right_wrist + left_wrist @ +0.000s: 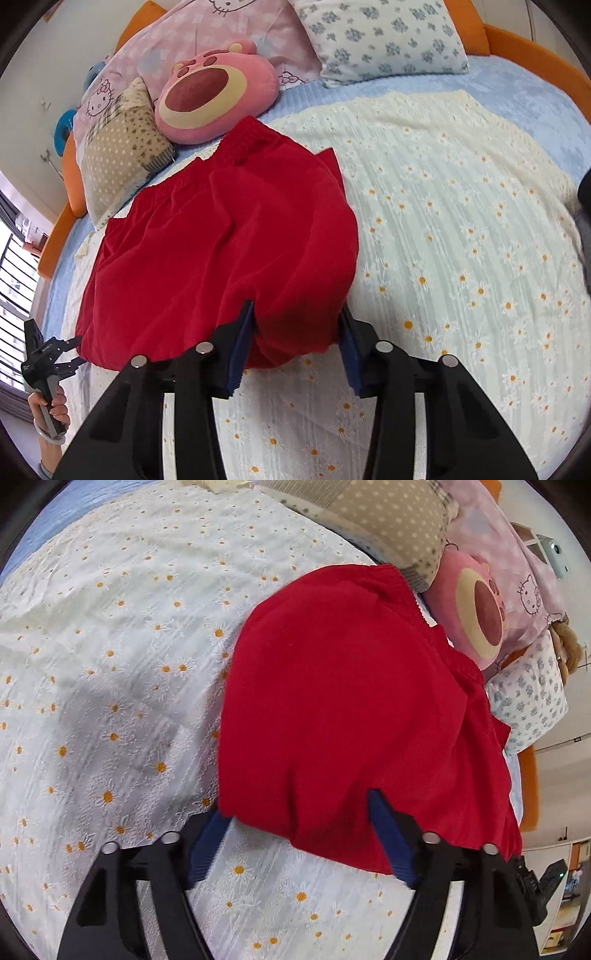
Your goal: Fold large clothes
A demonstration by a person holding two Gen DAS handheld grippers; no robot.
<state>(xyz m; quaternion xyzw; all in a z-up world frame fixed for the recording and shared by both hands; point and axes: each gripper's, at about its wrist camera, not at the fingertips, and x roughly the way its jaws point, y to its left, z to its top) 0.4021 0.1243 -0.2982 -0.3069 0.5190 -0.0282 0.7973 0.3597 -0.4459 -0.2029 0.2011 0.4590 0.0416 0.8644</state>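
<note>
while the red shorts (221,236) lie spread on the daisy-print cover (461,229) of the bed, we see both grippers set at their near hem. the shorts sit toward the pillow end of the bed, their gathered waistband almost touching the pink plush toy (218,99) and the beige dotted cushion (118,155). behind those, against the orange bed frame (517,44), lean a pink cartoon-cat pillow (192,33) and a white pillow with blue flowers (384,37). a strip of blue sheet (528,99) shows past the far edge of the cover.

in the right wrist view, the right gripper (297,332) has its two blue pads on either side of a bulging fold of the hem, with the jaws partly drawn in. the cloth fills the gap between them and both pads appear to press against it. at the lower left edge of that view, a hand (50,406) holds the left gripper (75,352) by its handle, its tips at the other corner of the hem.

in the left wrist view, the left gripper (299,812) stands fairly wide. the red cloth drapes over its left fingertip (212,834), while the right one lies on top of the fabric, so the hem runs between them. we cannot tell whether they are pinching it.
</note>
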